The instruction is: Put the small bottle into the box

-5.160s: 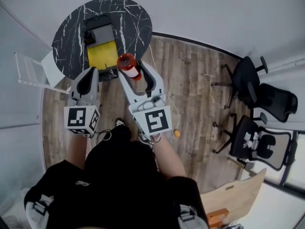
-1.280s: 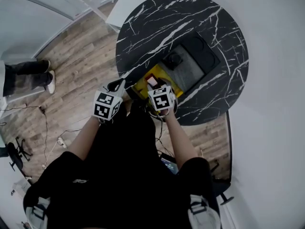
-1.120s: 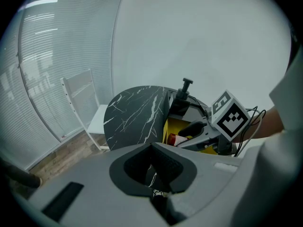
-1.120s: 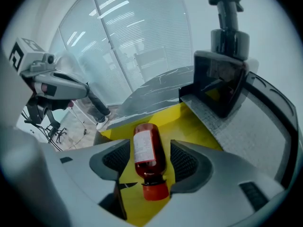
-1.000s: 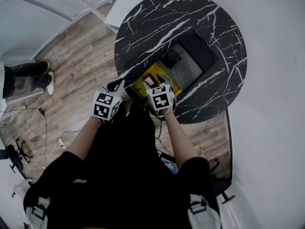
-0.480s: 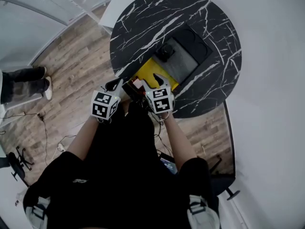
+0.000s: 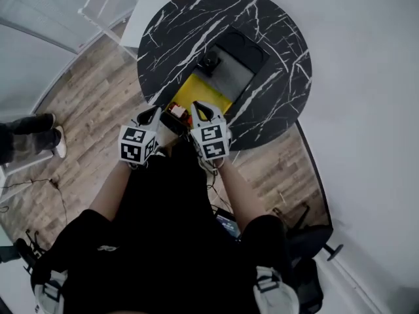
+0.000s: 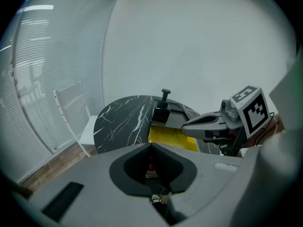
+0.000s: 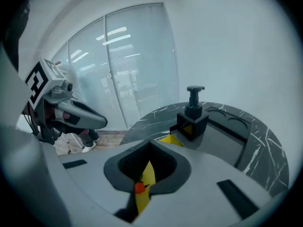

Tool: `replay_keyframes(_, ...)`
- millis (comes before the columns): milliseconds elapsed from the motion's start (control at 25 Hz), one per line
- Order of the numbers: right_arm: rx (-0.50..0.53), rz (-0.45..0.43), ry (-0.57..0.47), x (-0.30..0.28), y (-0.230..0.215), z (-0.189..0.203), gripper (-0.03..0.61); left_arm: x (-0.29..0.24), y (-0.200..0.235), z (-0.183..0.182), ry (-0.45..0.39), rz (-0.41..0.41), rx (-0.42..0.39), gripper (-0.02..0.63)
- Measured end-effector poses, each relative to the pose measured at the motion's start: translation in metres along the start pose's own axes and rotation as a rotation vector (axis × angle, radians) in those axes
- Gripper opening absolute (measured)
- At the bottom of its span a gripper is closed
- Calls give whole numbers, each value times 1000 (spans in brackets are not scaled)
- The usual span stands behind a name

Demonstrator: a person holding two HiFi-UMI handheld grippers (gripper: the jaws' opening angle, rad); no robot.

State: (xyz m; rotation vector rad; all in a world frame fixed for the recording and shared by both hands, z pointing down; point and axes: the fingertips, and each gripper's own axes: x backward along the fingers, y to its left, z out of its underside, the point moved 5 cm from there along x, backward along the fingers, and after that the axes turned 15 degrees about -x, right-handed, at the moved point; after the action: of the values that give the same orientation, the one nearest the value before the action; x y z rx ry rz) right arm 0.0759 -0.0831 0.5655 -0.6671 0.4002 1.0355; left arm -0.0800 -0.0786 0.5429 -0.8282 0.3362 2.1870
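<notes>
Round black marble table (image 7: 196, 25) on wood floor, white walls around. Box (image 7: 209, 100) sits on it: yellow floor at the near end, grey tray section beyond, black post at the far end.

Step, imo: placement looks done, now in the back-off phase. Small bottle (image 7: 177, 112) is no longer in either grip. It sits at the box's near end, between the two grippers. Through the R jaw gap its orange cap shows against the yellow floor, so prob inside. Can't tell exactly how it rests.

Right gripper (image 7: 200, 108): jaws have just been closing and now meet tip to tip, with nothing between them. Left gripper (image 7: 149, 116): jaws also together and empty, with a bit of red visible past them. It hangs just beside the box's near-left corner.

Next move needs: pull both grippers clear w/o clipping the box wall or nudging the bottle, then confirm it's seated fully inside.

Bottle look: small, pale body w/ orange-red cap, tiny in head view. Light and round, so prob rolls easily if bumped.
</notes>
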Motion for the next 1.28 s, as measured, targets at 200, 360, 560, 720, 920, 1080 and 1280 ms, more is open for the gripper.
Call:
replay_keyframes(200, 4, 80, -128, 35, 24, -22, -5, 22, -7, -22, -85, 24, -54, 0)
replay_keyframes(360, -13, 163, -305, 76, 48, -51, -4, 64, -6, -50, -216, -38, -125, 0)
replay_keyframes(560, -4, 224, -491, 136, 88, -74, -5, 121, -14, -75, -379, -71, -167, 0)
replay_keyframes(720, 44, 282, -630, 180, 124, -92, -5, 159, -18, -93, -487, -87, -169, 0)
replay_keyframes(920, 118, 267, -757, 228, 155, -119, -5, 196, -31, -128, -599, -79, -194, 0)
replay_keyframes(1080, 161, 247, -783, 251, 158, -138, -5, 210, -35, -146, -638, -118, -190, 0)
replay_keyframes(1280, 192, 239, -774, 266, 149, -146, -5, 215, -44, -163, -683, -146, -173, 0)
